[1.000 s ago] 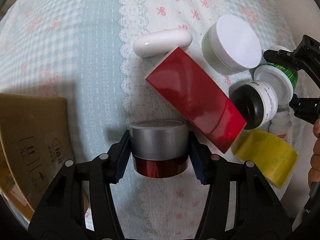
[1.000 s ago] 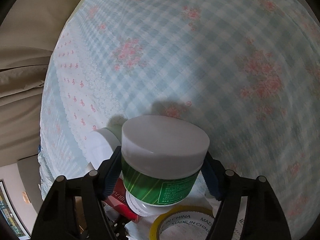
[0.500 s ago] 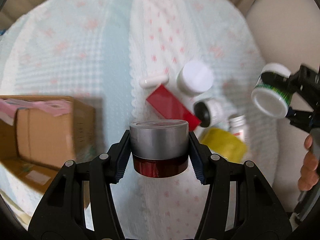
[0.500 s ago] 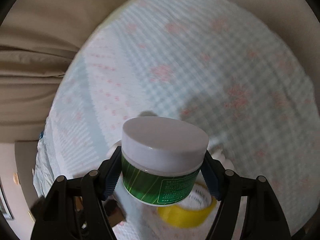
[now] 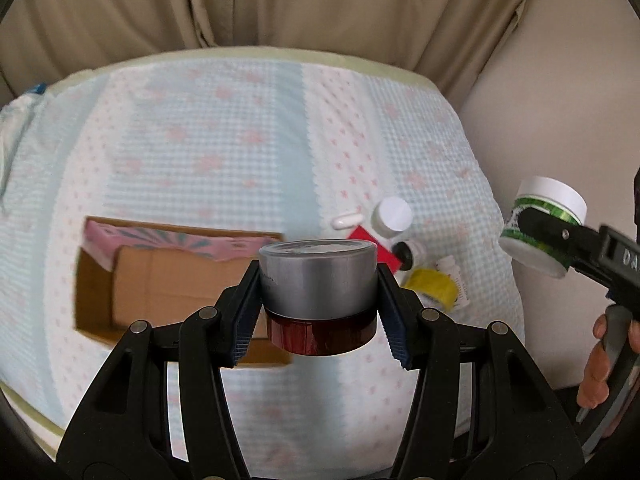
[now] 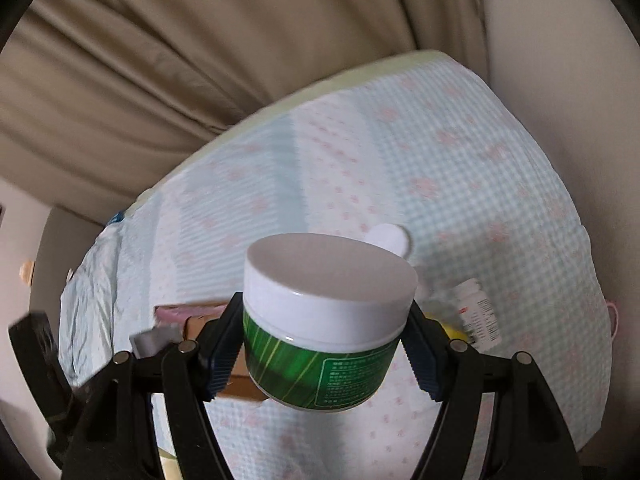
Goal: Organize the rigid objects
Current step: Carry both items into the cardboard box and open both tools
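A silver-lidded jar and a green jar are gripped by the left tool and right tool, unboxed yet; five things are left on the bed.

The bed, covered in pale blue checked fabric with pink flowers, carries an open brown cardboard box at left. At right lie a white oblong case, white-lidded jar, red box, black-capped bottle, yellow tape roll and white pill bottle.
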